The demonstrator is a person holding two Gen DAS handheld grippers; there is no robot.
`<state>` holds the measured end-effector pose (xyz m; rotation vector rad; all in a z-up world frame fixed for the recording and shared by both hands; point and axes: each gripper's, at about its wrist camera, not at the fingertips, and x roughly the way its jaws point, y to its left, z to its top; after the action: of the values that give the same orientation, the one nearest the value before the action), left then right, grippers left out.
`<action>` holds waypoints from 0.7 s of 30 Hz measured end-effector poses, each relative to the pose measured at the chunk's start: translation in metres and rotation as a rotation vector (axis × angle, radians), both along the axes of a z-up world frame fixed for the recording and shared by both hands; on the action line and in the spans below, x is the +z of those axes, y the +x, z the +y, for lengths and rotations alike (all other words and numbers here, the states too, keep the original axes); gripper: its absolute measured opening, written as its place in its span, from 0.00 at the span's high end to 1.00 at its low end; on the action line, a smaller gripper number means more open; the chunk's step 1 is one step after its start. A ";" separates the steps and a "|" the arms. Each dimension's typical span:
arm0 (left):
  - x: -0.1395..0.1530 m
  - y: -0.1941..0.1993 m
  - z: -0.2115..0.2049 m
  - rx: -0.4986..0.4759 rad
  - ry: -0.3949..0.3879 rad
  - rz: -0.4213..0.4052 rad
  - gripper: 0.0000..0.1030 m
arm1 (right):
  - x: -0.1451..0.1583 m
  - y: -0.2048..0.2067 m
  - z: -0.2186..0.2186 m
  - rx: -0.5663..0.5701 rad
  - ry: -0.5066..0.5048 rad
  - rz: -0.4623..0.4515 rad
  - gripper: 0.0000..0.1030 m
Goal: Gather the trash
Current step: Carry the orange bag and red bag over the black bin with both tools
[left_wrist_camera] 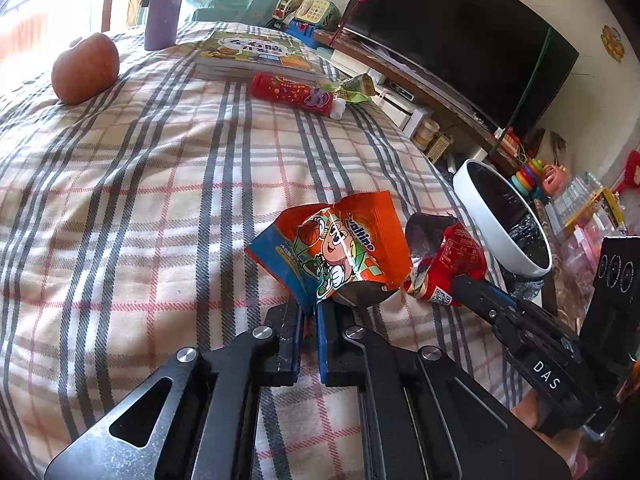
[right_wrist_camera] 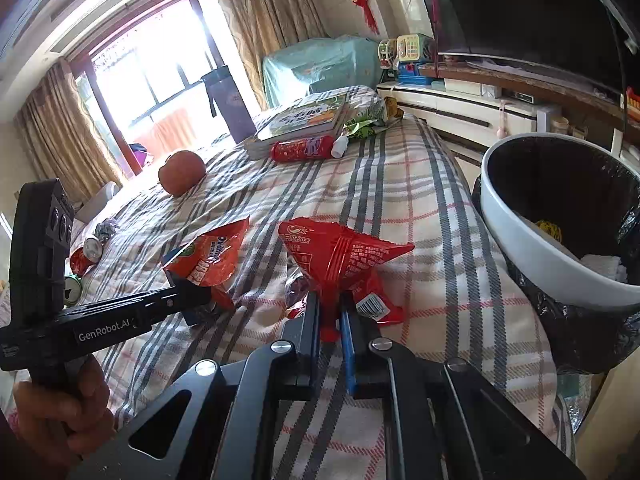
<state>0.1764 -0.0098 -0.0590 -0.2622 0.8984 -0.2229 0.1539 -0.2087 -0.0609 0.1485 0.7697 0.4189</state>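
Observation:
My left gripper (left_wrist_camera: 308,316) is shut on the lower edge of an orange and blue snack wrapper (left_wrist_camera: 332,252), which stands up just above the plaid bedcover (left_wrist_camera: 160,200). To its right, my right gripper (right_wrist_camera: 330,310) is shut on a crumpled red snack wrapper (right_wrist_camera: 344,260), pinched at its narrow bottom. The left wrist view also shows the red wrapper (left_wrist_camera: 452,252) and the right gripper (left_wrist_camera: 460,284). In the right wrist view the left gripper (right_wrist_camera: 192,294) holds the orange wrapper (right_wrist_camera: 208,256). A white-rimmed trash bin (right_wrist_camera: 540,248) with a black liner stands off the bed's right edge, with some trash inside.
Farther up the bed lie an apple (left_wrist_camera: 86,68), a stack of books (left_wrist_camera: 256,54), a red tube (left_wrist_camera: 292,94), a green wrapper (left_wrist_camera: 356,90) and a purple bottle (left_wrist_camera: 164,4). Cans (right_wrist_camera: 86,254) lie at the bed's left side. A TV (left_wrist_camera: 460,40) and shelves line the right wall.

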 end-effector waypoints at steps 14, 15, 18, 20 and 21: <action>-0.005 -0.001 0.001 0.004 0.001 -0.014 0.91 | 0.006 0.011 -0.006 -0.021 0.045 0.016 0.35; -0.005 -0.001 0.000 0.003 0.003 -0.015 0.90 | 0.007 0.013 -0.005 -0.020 0.052 0.018 0.35; -0.005 -0.001 0.000 0.002 0.001 -0.016 0.90 | 0.010 0.018 -0.002 -0.016 0.068 0.012 0.30; -0.005 0.000 0.001 0.004 -0.006 -0.013 0.90 | 0.011 0.022 0.001 -0.018 0.062 0.010 0.30; -0.006 0.000 0.001 0.004 -0.008 -0.012 0.90 | 0.010 0.025 0.002 -0.017 0.060 0.012 0.31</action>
<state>0.1765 -0.0088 -0.0646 -0.2702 0.8847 -0.2240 0.1790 -0.2065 -0.0508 0.2138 0.7675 0.4253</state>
